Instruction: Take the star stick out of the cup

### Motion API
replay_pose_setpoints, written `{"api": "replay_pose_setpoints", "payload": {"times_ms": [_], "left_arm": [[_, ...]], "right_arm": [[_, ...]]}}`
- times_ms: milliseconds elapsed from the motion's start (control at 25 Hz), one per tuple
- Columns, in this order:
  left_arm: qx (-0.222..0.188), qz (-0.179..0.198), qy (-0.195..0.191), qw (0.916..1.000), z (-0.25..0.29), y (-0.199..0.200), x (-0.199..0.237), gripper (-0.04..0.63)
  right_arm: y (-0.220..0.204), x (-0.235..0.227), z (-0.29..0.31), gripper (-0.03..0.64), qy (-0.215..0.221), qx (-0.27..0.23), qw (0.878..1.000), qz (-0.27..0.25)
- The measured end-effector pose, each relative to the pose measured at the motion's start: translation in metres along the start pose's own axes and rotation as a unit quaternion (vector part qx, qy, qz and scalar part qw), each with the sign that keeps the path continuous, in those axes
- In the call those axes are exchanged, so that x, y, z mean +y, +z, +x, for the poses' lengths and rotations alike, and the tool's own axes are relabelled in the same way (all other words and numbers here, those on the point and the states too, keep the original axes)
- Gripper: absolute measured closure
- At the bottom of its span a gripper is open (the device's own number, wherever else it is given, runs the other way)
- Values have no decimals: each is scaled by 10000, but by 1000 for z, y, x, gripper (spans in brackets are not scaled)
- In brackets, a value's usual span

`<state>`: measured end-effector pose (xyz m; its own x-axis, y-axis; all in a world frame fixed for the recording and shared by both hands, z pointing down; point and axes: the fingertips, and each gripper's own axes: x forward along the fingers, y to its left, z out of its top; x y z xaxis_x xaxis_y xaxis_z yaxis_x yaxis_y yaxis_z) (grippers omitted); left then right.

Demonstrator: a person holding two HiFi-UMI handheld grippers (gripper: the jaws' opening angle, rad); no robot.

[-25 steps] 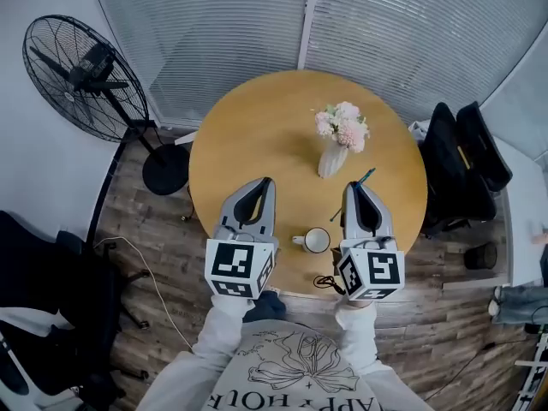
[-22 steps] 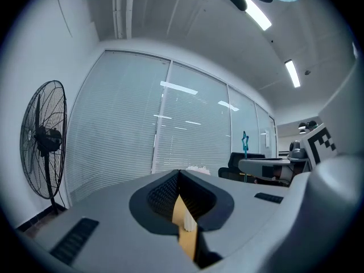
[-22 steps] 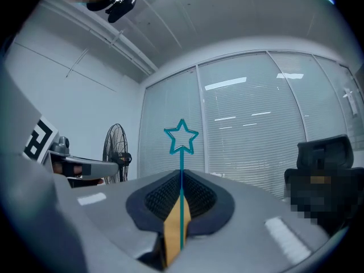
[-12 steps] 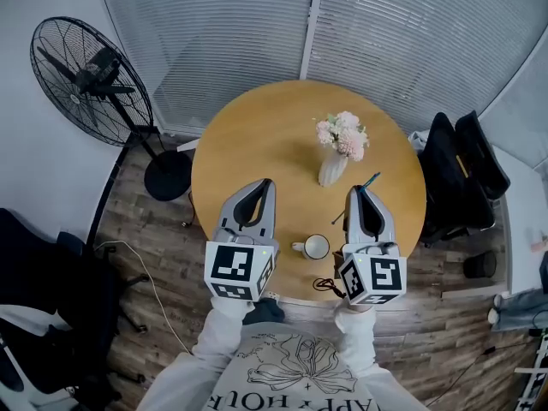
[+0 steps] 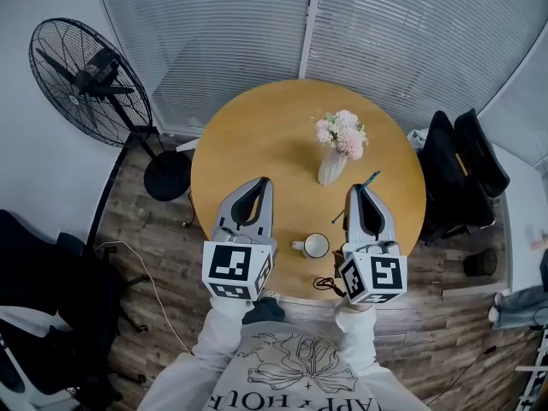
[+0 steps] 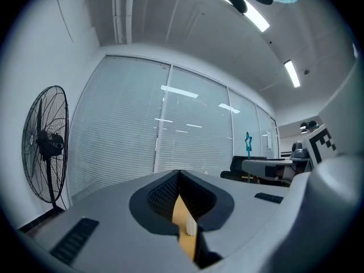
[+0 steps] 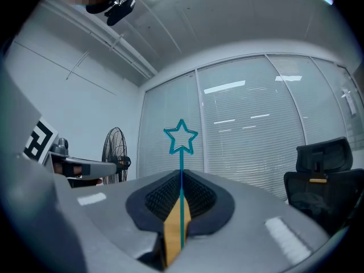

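Note:
A white cup (image 5: 316,245) stands near the front edge of the round wooden table (image 5: 257,135), between my two grippers. My right gripper (image 5: 354,189) is to the right of the cup and is shut on the teal star stick (image 5: 369,180), which is out of the cup. In the right gripper view the stick's shaft runs up between the closed jaws of the right gripper (image 7: 181,174) to the star (image 7: 181,137). My left gripper (image 5: 266,181) is to the left of the cup, shut and holding nothing. In the left gripper view the left gripper (image 6: 180,174) shows its tips touching.
A white vase of pink flowers (image 5: 334,154) stands past the cup. A standing fan (image 5: 86,74) is off the table's left side, and black chairs (image 5: 462,174) are on the right. A black cable (image 5: 324,283) lies at the table's front edge.
The head view shifted slightly early on. Both grippers stay where they were, and the star stick remains in the right gripper.

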<state>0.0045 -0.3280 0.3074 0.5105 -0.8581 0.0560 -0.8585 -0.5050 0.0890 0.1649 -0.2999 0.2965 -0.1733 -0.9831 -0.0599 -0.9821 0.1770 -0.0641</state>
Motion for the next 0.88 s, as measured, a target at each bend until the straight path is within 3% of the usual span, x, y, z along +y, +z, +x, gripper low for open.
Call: {"api": "replay_pose_setpoints", "payload": {"times_ms": [880], "left_arm": [[6,7,-79,10000,-3,0,-8,589]], "right_arm": [[-1,-2,-7,591,-16,42,10000,23]]}}
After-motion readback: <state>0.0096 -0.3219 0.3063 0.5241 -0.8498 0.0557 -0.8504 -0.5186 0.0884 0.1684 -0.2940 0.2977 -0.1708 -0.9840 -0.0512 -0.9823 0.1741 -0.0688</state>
